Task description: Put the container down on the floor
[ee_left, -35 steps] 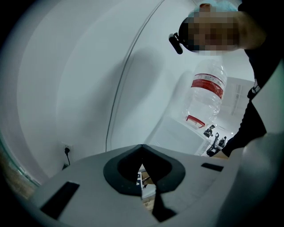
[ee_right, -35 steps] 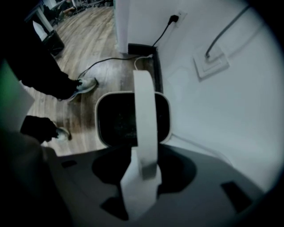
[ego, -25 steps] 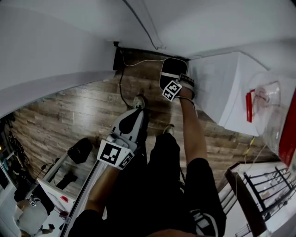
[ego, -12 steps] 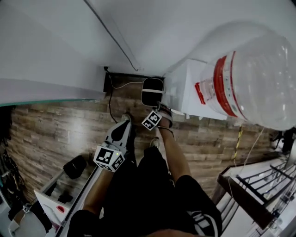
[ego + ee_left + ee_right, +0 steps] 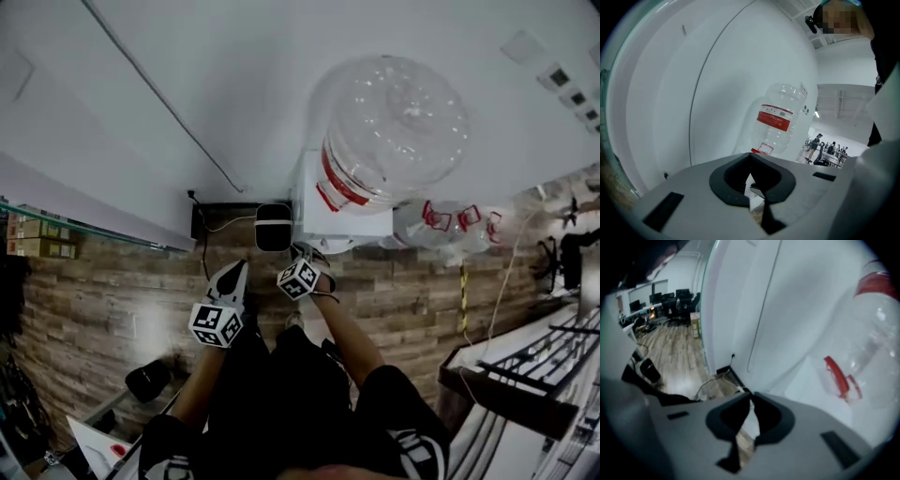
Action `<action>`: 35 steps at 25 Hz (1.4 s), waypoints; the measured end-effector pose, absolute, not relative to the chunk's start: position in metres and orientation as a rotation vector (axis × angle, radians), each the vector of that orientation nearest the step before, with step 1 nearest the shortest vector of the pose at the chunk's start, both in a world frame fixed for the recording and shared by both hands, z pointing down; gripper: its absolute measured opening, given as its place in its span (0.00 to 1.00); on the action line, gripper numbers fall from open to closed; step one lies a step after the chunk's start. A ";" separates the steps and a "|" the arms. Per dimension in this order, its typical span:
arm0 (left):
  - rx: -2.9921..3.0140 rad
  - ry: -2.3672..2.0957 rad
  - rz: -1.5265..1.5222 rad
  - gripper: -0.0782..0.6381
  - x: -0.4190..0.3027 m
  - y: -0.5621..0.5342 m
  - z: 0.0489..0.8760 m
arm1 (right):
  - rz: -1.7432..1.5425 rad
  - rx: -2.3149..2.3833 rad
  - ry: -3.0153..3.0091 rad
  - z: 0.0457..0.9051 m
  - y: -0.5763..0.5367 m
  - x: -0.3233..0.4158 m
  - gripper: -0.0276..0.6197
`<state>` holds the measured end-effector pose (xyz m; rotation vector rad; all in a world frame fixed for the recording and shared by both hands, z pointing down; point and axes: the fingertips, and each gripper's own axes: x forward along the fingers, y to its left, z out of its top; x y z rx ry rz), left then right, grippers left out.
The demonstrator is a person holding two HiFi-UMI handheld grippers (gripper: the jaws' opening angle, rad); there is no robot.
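The container (image 5: 389, 131) is a big clear water bottle with a red label. It stands neck-down on a white dispenser (image 5: 349, 223) by the wall. The left gripper view shows the bottle (image 5: 776, 124) ahead and above, and the right gripper view has it (image 5: 874, 333) at the far right. Neither gripper touches it. My left gripper (image 5: 750, 157) is shut and empty. My right gripper (image 5: 751, 397) has just been closing; its tips are together with nothing between them. In the head view both marker cubes, left (image 5: 217, 323) and right (image 5: 300, 278), hang in front of the dispenser.
Several empty clear bottles with red handles (image 5: 455, 225) lie right of the dispenser. A black box with a cable (image 5: 211, 220) sits at the wall's foot, with a dark rounded object (image 5: 273, 227) beside it. A black rack (image 5: 525, 375) stands at the right. The floor is wood plank (image 5: 103, 309).
Both grippers have risen from near the floor towards the dispenser. The head view has tilted up, bringing the whole bottle into sight.
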<state>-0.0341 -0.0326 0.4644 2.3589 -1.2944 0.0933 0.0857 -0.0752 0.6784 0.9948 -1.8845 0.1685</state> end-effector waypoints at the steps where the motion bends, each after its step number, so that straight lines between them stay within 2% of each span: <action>1: 2.369 -1.317 0.080 0.15 -0.030 -0.033 0.457 | 0.172 1.029 -1.916 0.660 -0.075 0.092 0.12; 9: 2.363 -1.474 0.006 0.15 -0.018 -0.005 0.407 | 0.305 1.374 -2.166 0.538 -0.042 0.144 0.10; 17: 2.369 -1.436 -0.016 0.15 -0.017 0.025 0.385 | 0.470 1.626 -2.343 0.448 0.015 0.167 0.10; 35: 2.416 -1.265 0.000 0.15 -0.028 0.021 0.394 | 0.595 1.784 -2.377 0.405 0.061 0.145 0.09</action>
